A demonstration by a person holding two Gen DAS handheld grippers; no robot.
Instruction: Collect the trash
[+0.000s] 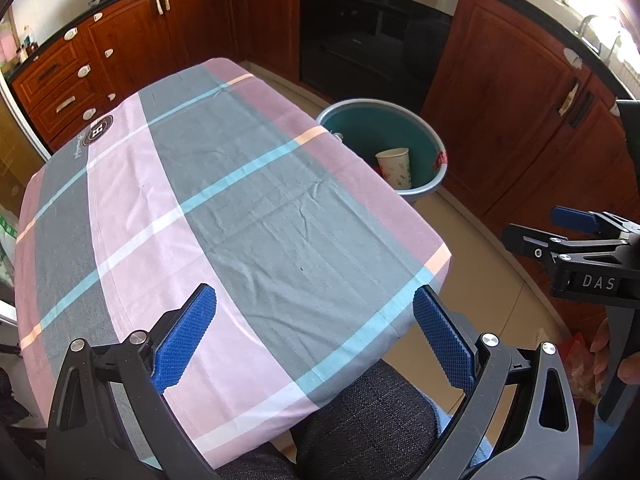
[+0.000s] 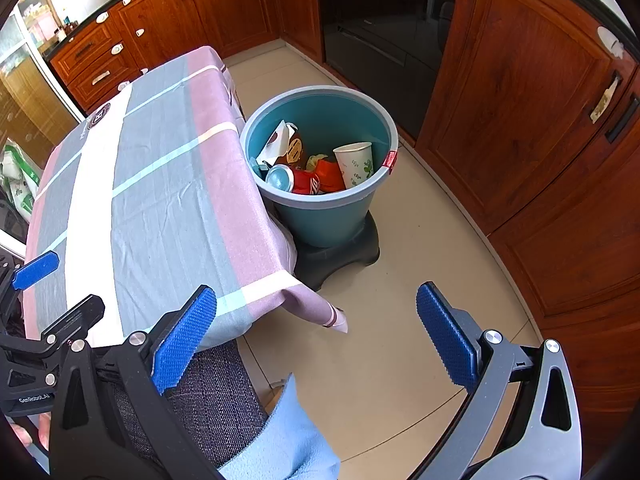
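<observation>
A teal bucket (image 2: 320, 212) stands on the floor beside the table's right edge. It holds a paper cup (image 2: 356, 164), a red can (image 2: 296, 182), a brown bottle (image 2: 294, 148) and wrappers. In the left wrist view the bucket (image 1: 424, 136) shows only the paper cup (image 1: 396, 168). My left gripper (image 1: 314, 340) is open and empty above the table's near end. My right gripper (image 2: 316, 340) is open and empty over the floor, short of the bucket. The table under a plaid cloth (image 1: 248, 216) carries no trash in view.
Wooden cabinets (image 2: 532, 112) and a black oven (image 2: 376, 32) line the far side and the right. The bucket sits on a dark stool base (image 2: 340, 256). A grey chair seat (image 1: 360, 424) lies below the near table edge. Beige floor (image 2: 424, 240) surrounds the bucket.
</observation>
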